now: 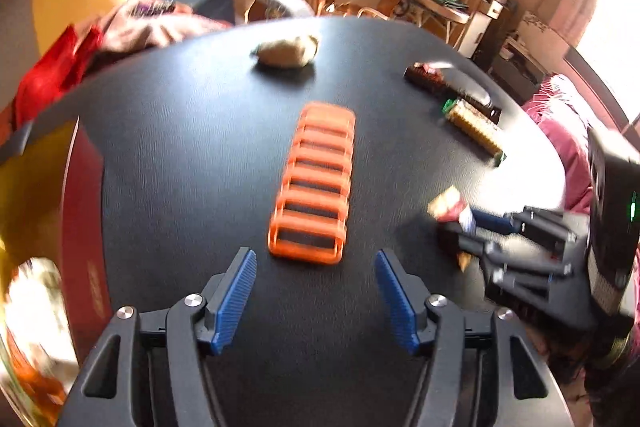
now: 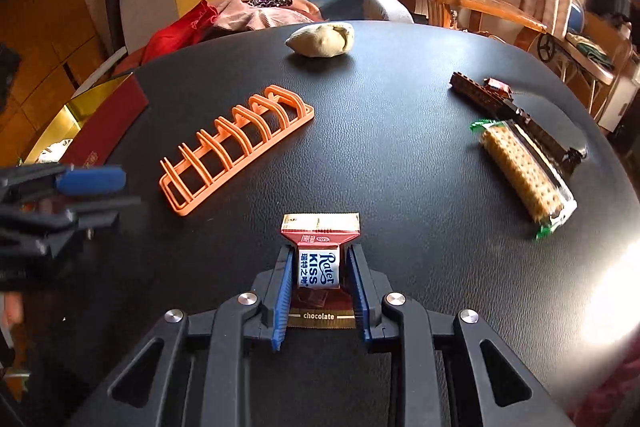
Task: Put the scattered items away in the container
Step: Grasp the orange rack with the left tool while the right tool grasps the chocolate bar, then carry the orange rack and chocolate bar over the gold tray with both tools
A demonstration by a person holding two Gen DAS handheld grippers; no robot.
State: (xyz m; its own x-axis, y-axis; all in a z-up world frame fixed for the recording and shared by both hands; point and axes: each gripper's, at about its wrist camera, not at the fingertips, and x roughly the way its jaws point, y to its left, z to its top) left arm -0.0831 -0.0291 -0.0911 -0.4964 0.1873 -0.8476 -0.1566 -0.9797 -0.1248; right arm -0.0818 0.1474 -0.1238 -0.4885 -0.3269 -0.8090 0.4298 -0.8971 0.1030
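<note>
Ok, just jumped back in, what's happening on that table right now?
The right gripper is shut on a chocolate packet just above the black table. The left gripper is open and empty, facing the orange rack. A cracker pack, a dark brick toy and a beige bundle lie loose. The red box sits at the left edge.

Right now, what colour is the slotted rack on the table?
Orange. The rack shows best in the right wrist view, sharp against the black table.
</note>
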